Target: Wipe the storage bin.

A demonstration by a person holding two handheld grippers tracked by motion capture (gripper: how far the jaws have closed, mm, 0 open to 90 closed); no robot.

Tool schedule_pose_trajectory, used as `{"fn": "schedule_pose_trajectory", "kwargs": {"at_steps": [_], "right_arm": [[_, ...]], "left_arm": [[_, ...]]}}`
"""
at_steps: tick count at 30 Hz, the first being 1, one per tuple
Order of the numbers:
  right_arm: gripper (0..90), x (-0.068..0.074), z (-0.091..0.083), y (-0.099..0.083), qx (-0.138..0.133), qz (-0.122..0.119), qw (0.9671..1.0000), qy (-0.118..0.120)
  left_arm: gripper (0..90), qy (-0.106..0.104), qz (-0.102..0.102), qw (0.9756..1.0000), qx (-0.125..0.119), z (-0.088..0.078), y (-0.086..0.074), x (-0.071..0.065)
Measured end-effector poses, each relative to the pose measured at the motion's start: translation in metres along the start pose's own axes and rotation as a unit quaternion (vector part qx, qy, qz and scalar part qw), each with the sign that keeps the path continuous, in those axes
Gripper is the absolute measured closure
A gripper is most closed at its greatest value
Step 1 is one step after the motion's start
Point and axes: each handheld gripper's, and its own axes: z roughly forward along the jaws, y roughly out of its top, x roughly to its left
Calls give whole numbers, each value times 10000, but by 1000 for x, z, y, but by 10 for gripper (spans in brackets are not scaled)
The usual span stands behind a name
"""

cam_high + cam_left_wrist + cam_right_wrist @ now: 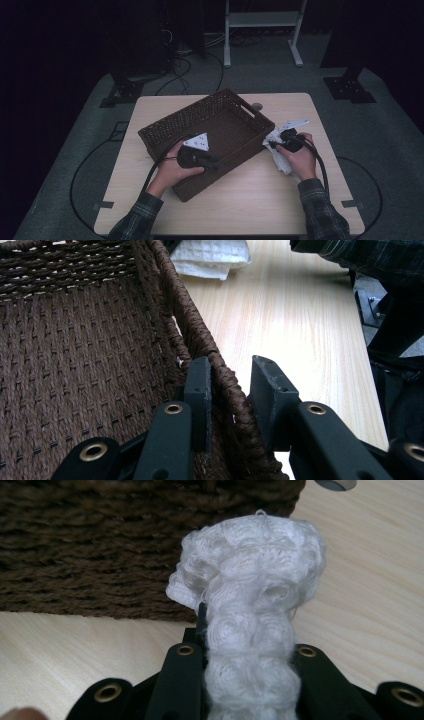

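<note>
A dark brown woven basket (220, 107) stands slantwise on the light wooden table (260, 200). My left gripper (215, 162) sits at the basket's near long wall. In the left gripper view the left gripper (231, 375) straddles that wall's rim (200, 335), one jaw inside and one outside, closed against the weave. Just right of the basket, my right gripper (274, 144) is shut on a crumpled white cloth (282, 162). In the right gripper view the cloth (255, 580) bulges up out of the right gripper (247, 625), close to the basket's outer wall (125, 545).
A small round grey insert (256, 106) sits in the tabletop behind the basket. Beyond the table stand a white metal frame (262, 20) and cables on the grey floor. The basket's floor (75, 365) is bare where it shows. A plaid sleeve (370, 255) crosses the far table edge.
</note>
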Motion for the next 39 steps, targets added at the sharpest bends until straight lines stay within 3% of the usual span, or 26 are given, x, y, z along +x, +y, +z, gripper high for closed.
{"fn": "schedule_pose_trajectory", "kwargs": {"at_steps": [15,28,39], "right_arm": [[760,6,-21,10,-364,-67,9993,3],[760,17,-44,23,-741,-269,9969,-10],[760,21,-37,22,-654,-321,9973,32]], "left_arm": [[696,0,4,10000,8,0,0,0],[696,3,2,10000,7,0,0,0],[695,6,10,10000,20,0,0,0]]}}
